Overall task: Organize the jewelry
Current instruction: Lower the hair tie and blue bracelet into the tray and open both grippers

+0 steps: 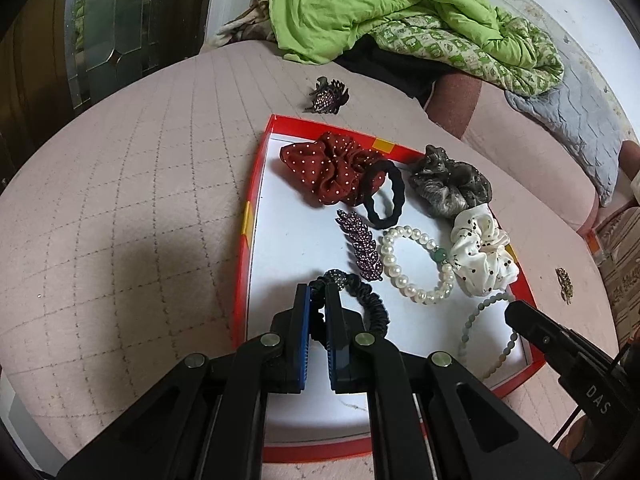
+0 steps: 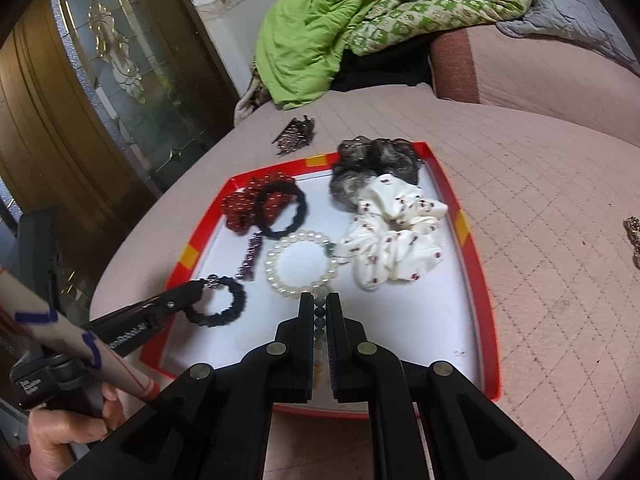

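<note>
A red-rimmed white tray (image 1: 244, 240) (image 2: 476, 248) lies on the pink quilted bed. In it are a red dotted scrunchie (image 1: 328, 166), a black hair tie (image 1: 384, 194), a grey scrunchie (image 1: 448, 182), a white dotted scrunchie (image 1: 480, 252) (image 2: 396, 232), a pearl bracelet (image 1: 416, 264) (image 2: 300, 264) and a purple leaf clip (image 1: 360, 244). My left gripper (image 1: 318, 292) (image 2: 196, 292) is shut on a dark ruched hair tie (image 1: 372, 304) (image 2: 224, 304) over the tray. My right gripper (image 2: 319, 300) (image 1: 516, 312) is shut on a pale bead bracelet (image 2: 320, 328) (image 1: 480, 332).
A dark jewelled claw clip (image 1: 328, 96) (image 2: 296, 132) lies on the bed beyond the tray. A small gold brooch (image 1: 565, 280) (image 2: 634, 232) lies to the right. A green quilt (image 1: 400, 12) is heaped at the back. A wooden glass door (image 2: 80, 100) stands left.
</note>
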